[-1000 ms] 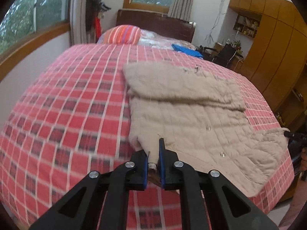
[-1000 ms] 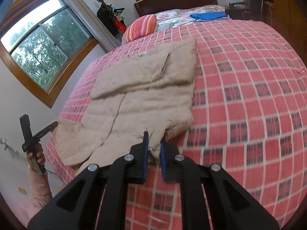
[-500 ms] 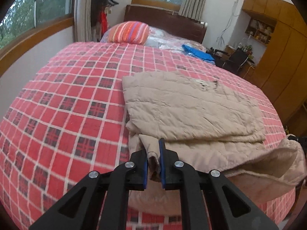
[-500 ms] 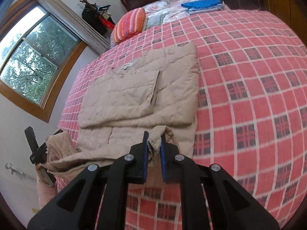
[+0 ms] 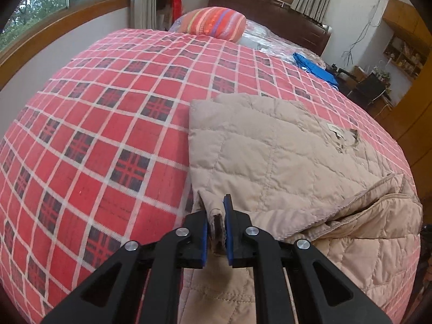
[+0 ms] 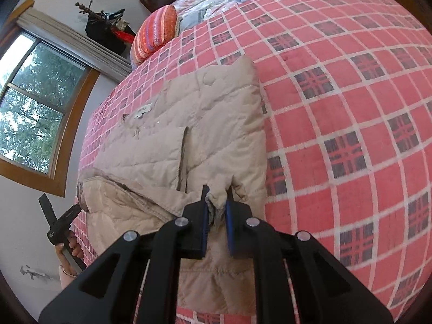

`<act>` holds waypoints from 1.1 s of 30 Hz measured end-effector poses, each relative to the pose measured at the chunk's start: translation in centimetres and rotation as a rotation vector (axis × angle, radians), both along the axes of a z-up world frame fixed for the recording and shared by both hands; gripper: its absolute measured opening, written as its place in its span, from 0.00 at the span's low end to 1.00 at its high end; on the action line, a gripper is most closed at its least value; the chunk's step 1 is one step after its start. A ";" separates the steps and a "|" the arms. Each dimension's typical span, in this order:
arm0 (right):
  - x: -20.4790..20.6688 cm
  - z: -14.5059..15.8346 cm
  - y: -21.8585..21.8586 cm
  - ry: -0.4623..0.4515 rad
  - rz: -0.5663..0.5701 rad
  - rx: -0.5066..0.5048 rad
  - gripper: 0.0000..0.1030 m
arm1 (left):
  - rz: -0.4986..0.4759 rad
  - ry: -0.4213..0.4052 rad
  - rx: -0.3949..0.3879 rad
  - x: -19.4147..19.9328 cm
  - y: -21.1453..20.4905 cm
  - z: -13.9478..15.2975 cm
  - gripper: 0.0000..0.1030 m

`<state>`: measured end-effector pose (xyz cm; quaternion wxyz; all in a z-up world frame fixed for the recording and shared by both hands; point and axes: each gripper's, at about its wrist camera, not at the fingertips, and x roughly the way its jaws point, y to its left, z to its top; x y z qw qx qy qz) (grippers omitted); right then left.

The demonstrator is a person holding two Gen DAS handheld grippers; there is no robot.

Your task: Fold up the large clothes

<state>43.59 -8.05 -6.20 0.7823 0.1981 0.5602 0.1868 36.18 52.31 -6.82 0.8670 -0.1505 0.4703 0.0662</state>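
Observation:
A beige quilted jacket (image 5: 272,156) lies on the red plaid bed, its sleeves folded across the body. My left gripper (image 5: 216,216) is shut on the jacket's bottom hem at one corner and holds it lifted over the lower body. In the right wrist view the same jacket (image 6: 216,124) spreads ahead, and my right gripper (image 6: 217,203) is shut on the other hem corner. The raised hem sags between the two grippers and doubles over the part beneath it. The other gripper (image 6: 58,224) shows at the left in the right wrist view, held by a hand.
The red plaid bedspread (image 5: 108,124) stretches wide to the left of the jacket. A striped pillow (image 5: 216,23) and folded blue cloth (image 5: 313,67) lie near the dark headboard. Windows line the left wall. A wooden wardrobe and a desk stand at the right.
Both grippers have carried the jacket's bottom hem up and forward toward the collar, so the lower half now folds over the body.

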 end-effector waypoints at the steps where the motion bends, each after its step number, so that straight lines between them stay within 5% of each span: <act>1: 0.2 -0.2 0.0 0.003 -0.001 -0.001 0.10 | 0.001 0.003 -0.006 0.1 0.1 -0.1 0.10; 5: 0.4 -0.2 0.2 0.005 0.005 -0.006 0.14 | 0.002 0.015 -0.059 0.4 0.8 0.0 0.15; 8: -0.3 0.6 -0.2 -0.006 0.002 0.006 0.28 | -0.005 -0.012 -0.171 -0.4 2.1 1.0 0.35; 10: -1.1 1.5 -0.7 -0.037 -0.008 -0.016 0.55 | 0.012 -0.058 -0.217 -1.8 3.2 2.2 0.58; 13: -2.5 3.0 -1.6 -0.092 -0.010 -0.060 0.56 | 0.022 -0.127 -0.195 -3.8 4.4 3.9 0.70; 19: -3.7 2.7 -1.9 -0.092 0.017 -0.083 0.55 | 0.031 -0.096 -0.107 -4.9 5.6 2.8 0.73; 29: -1.6 -1.2 0.6 -0.007 0.040 -0.074 0.50 | -0.013 -0.010 -0.179 -3.8 3.8 -1.6 0.73; 32: -1.2 -1.7 1.4 0.001 0.039 -0.104 0.33 | -0.011 0.009 -0.173 -3.3 2.7 -1.9 0.64; 33: -1.4 -1.6 1.5 -0.004 0.038 -0.115 0.27 | -0.023 0.016 -0.174 -3.2 2.2 -1.9 0.45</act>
